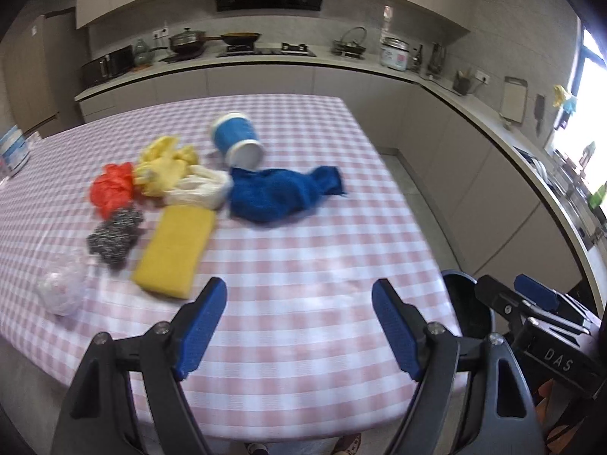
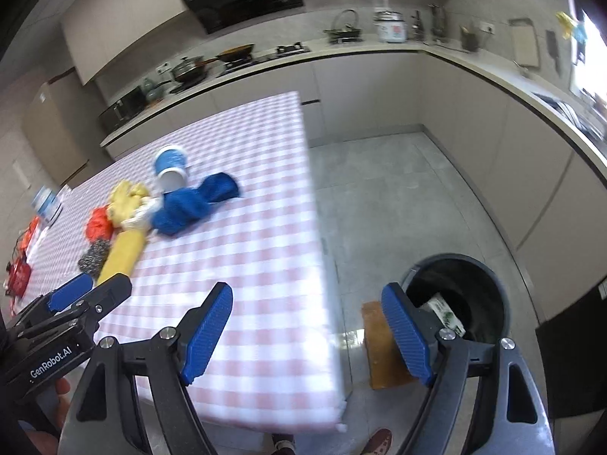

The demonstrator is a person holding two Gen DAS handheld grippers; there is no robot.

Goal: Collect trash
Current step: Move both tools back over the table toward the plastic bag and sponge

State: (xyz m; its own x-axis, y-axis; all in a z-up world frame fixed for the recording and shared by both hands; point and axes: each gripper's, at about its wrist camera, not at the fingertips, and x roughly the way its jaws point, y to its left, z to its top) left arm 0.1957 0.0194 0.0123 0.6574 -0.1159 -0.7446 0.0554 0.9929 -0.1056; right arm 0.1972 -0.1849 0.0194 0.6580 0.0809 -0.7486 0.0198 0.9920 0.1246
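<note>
On the pink checked table [image 1: 303,265] lie a tipped blue paper cup [image 1: 237,140], a blue cloth [image 1: 280,193], a yellow sponge [image 1: 176,250], a steel scourer [image 1: 115,233], a yellow glove [image 1: 167,165], an orange bag [image 1: 112,187], a white bag [image 1: 199,189] and clear plastic [image 1: 62,288]. My left gripper [image 1: 299,322] is open and empty above the table's near edge. My right gripper [image 2: 307,326] is open and empty, above the table's right edge. A dark bin [image 2: 459,295] on the floor holds a white wrapper [image 2: 445,313].
The kitchen counter [image 1: 265,64] with pots and a cooker runs behind and along the right. A brown block [image 2: 379,349] lies on the floor beside the bin. A box [image 1: 13,149] stands at the table's far left. Red items [image 2: 19,269] lie at the left edge.
</note>
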